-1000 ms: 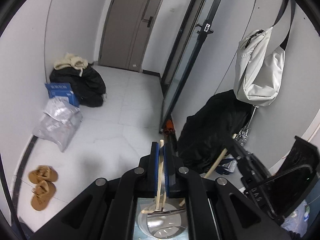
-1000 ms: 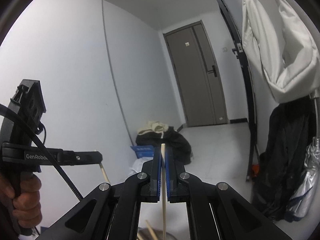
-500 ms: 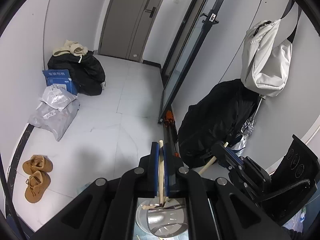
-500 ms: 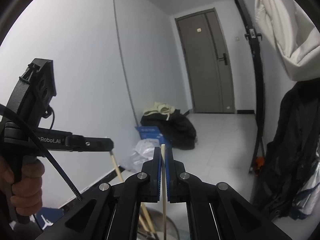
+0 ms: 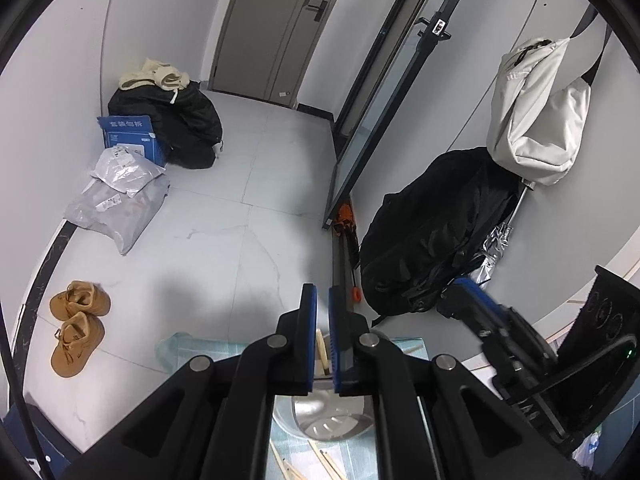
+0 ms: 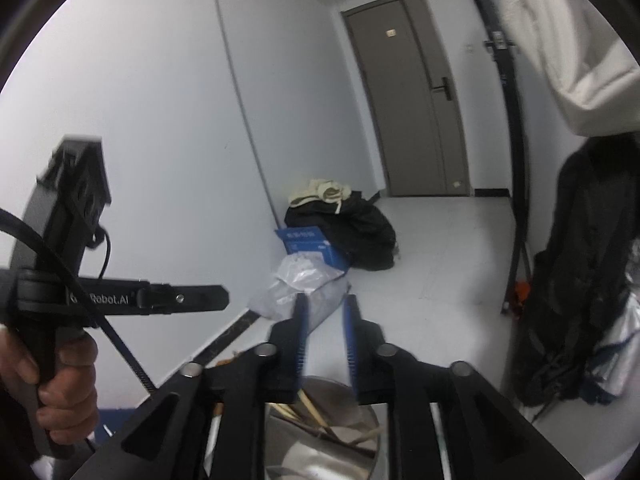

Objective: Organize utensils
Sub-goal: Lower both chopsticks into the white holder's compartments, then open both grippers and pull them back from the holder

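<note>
A round metal holder [image 5: 328, 424] stands below both grippers on a pale blue mat [image 5: 192, 350]. Wooden chopsticks [image 6: 316, 412] stand in it; one [image 5: 322, 352] shows behind my left gripper's fingers. My left gripper [image 5: 322, 300] is slightly open and holds nothing. My right gripper [image 6: 324, 306] is open and empty above the holder [image 6: 352, 432]. The right gripper shows at the right of the left wrist view [image 5: 476, 300], and the left gripper at the left of the right wrist view [image 6: 208, 300]. Loose chopsticks [image 5: 328, 462] lie on the mat.
Brown shoes [image 5: 78, 330], grey parcels [image 5: 120, 204], a blue box [image 5: 130, 136] and a black bag [image 5: 176, 120] lie on the floor. A black backpack [image 5: 432, 236] and a white bag [image 5: 536, 112] are at the right by a glass door [image 5: 380, 120].
Both grippers have opened and let go of their chopsticks, which now stand in the metal holder. Both views have tilted down a little.
</note>
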### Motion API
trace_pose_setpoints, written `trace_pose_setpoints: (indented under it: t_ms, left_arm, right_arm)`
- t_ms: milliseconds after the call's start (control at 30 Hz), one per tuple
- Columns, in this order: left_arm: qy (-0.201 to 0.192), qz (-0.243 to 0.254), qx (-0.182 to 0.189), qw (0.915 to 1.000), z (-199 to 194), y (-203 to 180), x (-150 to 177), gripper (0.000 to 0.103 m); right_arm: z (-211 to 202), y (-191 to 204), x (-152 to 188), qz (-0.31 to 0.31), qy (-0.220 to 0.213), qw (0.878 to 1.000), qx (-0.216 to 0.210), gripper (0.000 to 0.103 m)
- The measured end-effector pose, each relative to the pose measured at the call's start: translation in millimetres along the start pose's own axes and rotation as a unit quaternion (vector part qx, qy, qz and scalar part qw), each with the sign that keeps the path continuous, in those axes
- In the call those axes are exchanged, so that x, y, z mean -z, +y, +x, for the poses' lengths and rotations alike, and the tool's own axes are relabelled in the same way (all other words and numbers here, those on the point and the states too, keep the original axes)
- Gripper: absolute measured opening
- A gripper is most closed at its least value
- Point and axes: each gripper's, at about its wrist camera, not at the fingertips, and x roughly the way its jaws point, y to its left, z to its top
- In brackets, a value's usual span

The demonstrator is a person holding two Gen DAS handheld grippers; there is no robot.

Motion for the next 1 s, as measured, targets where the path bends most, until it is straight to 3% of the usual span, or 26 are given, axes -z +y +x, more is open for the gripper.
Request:
trace_pose_setpoints:
  t_ms: [133, 300, 333, 433, 500, 633, 800, 1000]
  left_arm:
    - [-0.003, -0.002, -0.010, 0.9999, -16, -4, 7, 0.015]
    - [-0.029, 0.010, -0.027, 0.9992, -42, -18, 25, 0.033]
    - [-0.035, 0.011, -0.029, 0.9989, -47, -20, 29, 0.044]
    - [-0.058, 0.007, -0.038, 0.9976, -62, -24, 42, 0.062]
    - [-0.070, 0.008, -0.043, 0.9966, -70, -26, 50, 0.068]
    - [-0.084, 0.011, -0.052, 0.9951, -80, -29, 67, 0.080]
    - [-0.095, 0.011, -0.037, 0.9947, -88, -26, 90, 0.082]
    - [-0.087, -0.019, -0.052, 0.9947, -80, -11, 120, 0.083]
  right_arm:
    - [-29, -1, 0, 0.013, -0.004, 1.000, 0.020, 0.032]
    - [-63, 6, 2, 0.017, -0.012, 0.999, 0.044, 0.060]
    - [-71, 7, 3, 0.021, -0.016, 0.999, 0.045, 0.062]
    - [-90, 12, 6, 0.030, -0.019, 0.998, 0.047, 0.064]
    - [-104, 17, 10, 0.036, -0.026, 0.998, 0.049, 0.074]
    - [-128, 25, 23, 0.046, -0.036, 0.997, 0.059, 0.080]
    - [-148, 32, 43, 0.053, -0.038, 0.996, 0.069, 0.086]
    - [-153, 37, 81, 0.051, -0.015, 0.995, 0.083, 0.086]
